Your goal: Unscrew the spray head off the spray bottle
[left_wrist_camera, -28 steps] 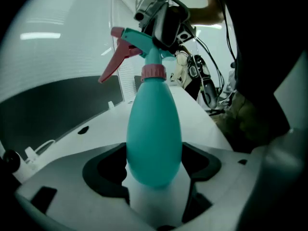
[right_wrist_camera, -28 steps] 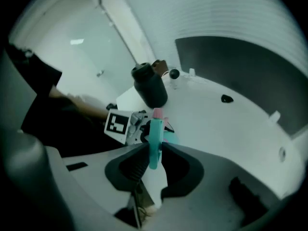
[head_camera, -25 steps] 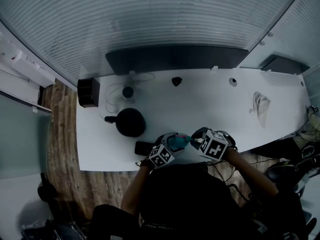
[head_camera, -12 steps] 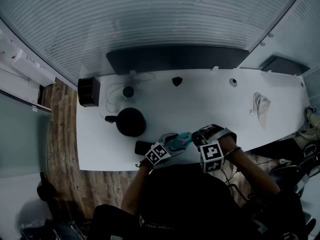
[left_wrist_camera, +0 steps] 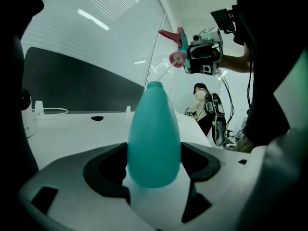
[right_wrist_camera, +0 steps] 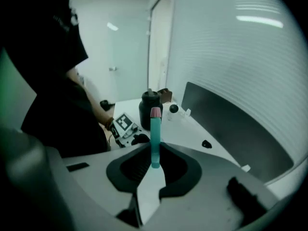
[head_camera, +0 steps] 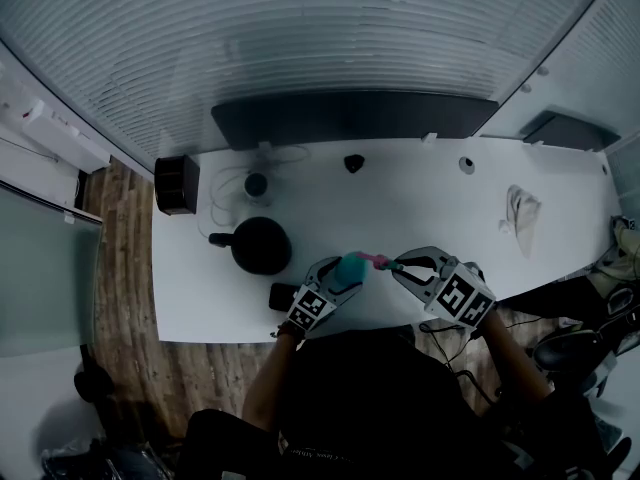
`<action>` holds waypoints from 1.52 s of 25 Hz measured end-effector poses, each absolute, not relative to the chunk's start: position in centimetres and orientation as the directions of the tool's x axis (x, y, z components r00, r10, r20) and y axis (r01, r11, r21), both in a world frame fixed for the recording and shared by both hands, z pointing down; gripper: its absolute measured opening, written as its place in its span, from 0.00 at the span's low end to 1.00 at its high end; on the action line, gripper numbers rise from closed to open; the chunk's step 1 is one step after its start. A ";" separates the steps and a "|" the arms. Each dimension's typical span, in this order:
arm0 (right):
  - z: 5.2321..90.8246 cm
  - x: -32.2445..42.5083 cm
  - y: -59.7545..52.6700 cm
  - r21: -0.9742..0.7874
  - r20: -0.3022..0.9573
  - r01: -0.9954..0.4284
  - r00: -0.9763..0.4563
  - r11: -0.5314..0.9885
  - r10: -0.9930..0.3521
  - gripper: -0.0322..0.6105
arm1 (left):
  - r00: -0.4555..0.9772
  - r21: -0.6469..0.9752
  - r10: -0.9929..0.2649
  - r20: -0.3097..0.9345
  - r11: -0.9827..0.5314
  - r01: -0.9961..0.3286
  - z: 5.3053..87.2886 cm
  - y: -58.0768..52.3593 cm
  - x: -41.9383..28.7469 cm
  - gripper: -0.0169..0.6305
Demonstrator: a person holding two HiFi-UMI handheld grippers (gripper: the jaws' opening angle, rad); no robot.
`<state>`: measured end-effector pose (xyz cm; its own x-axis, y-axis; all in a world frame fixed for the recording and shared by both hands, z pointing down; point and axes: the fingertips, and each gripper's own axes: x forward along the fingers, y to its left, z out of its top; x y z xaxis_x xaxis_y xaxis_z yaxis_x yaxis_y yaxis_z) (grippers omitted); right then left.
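My left gripper (head_camera: 335,286) is shut on the teal spray bottle (head_camera: 351,267) over the white desk's front edge. In the left gripper view the bottle (left_wrist_camera: 154,138) fills the jaws, its neck bare at the top. The spray head (head_camera: 381,262), teal with pink trigger, is off the bottle and pinched in my shut right gripper (head_camera: 403,266). That same head (left_wrist_camera: 179,46) hangs up and right of the neck, with a thin dip tube slanting back toward it. In the right gripper view the spray head (right_wrist_camera: 155,134) stands upright between the jaws.
A black round jug (head_camera: 261,244) and a dark phone (head_camera: 285,295) lie just left of my hands. A crumpled cloth (head_camera: 522,213) is at the desk's (head_camera: 420,198) right, a black box (head_camera: 176,184) at its left end, a dark panel (head_camera: 350,116) along the back.
The right gripper has lifted and swung right with the spray head, pulling it away from the bottle neck. The left gripper has rolled and shifted slightly up with the bottle.
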<state>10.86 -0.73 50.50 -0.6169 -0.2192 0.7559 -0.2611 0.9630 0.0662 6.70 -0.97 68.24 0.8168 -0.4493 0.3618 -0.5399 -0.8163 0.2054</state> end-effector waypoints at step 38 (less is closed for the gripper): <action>58.1 11.4 0.4 -0.048 0.860 -0.198 -0.506 0.979 -0.060 0.14 | 0.813 -0.007 -0.378 0.444 -0.908 -0.419 69.3 1.0 9.1 0.57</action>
